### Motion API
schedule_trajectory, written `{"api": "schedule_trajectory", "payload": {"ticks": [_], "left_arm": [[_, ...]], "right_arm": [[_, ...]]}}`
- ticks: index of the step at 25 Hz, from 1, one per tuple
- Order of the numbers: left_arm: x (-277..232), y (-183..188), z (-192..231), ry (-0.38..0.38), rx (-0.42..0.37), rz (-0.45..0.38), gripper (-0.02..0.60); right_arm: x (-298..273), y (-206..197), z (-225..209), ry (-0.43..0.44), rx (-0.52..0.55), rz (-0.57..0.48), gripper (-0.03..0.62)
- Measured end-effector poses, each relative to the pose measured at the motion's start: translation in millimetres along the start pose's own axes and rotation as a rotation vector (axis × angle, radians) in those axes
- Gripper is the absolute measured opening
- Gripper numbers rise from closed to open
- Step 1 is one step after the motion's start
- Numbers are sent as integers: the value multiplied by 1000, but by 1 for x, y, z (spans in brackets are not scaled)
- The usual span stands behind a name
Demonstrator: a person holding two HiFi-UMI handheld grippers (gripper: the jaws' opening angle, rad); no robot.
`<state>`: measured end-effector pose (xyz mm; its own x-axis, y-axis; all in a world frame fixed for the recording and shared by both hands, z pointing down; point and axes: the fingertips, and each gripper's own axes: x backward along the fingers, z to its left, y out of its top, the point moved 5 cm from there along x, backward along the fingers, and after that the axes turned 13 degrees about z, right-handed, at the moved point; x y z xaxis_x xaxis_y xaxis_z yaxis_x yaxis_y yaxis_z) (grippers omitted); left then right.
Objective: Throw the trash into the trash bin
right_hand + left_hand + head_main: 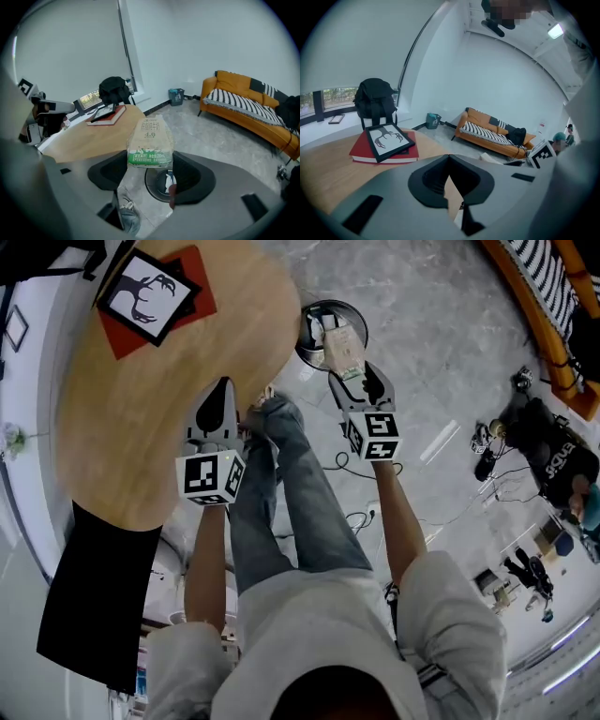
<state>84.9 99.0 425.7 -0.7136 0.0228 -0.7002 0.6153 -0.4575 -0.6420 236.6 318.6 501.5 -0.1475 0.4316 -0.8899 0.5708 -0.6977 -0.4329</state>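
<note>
Gripper, right (150, 164): jaws pressed onto the lower end of a carton (150, 140), one pad on each broad face. The rest of the pack stands free beyond the tips.

Left gripper (449, 161): jaws together at the tips, nothing between them. It hangs over the edge of the table (159, 399), clear of the work.

Location: in the head view the carton (342, 348) lies across the near side of the bin (302, 334), which stands on the floor just beside the table. In the right gripper view the bin mouth (148, 182) shows directly below the pack. How high the carton sits above the rim is hard to read from either view. Pale scraps already lie in the bin.

Handling, by judgement:
- Paper pack with creased walls, probably empty, so light.
- Walls soft and will cave under a hard squeeze, so a light pinch should do.
- Present hold on the stiffer folded bottom end looks sound.
- Surface likely smooth, so it should drop cleanly once let go.
- Not fragile.

Step in hand: carry over the bin. Release not yet done.

Beyond: a book (159, 306) with a picture (148, 294) on top, at the far end of the table, well apart from the bin.
</note>
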Motion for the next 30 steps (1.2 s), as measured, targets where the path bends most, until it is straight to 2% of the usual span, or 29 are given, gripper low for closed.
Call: {"api": "schedule_trajectory", "payload": {"ticks": [7,12,19,24,30], "left_arm": [[-12,1,-12,-7,-17,28,18],[-11,-2,-8,13,-11,37,18],[-2,-8,1,43,5,43,18],[2,-8,8,57,12,37,18],[6,-7,12,64,25,27,18]], "right_arm": [[-53,-33,-40,2,-128,135,316],[-94,-39,-51,19,-168,228,316],[-132,-36,-49,2,-119,315,316],[-146,-55,-46,-1,-38,434,318],[-128,-68,-31,38,-40,411,316]]}}
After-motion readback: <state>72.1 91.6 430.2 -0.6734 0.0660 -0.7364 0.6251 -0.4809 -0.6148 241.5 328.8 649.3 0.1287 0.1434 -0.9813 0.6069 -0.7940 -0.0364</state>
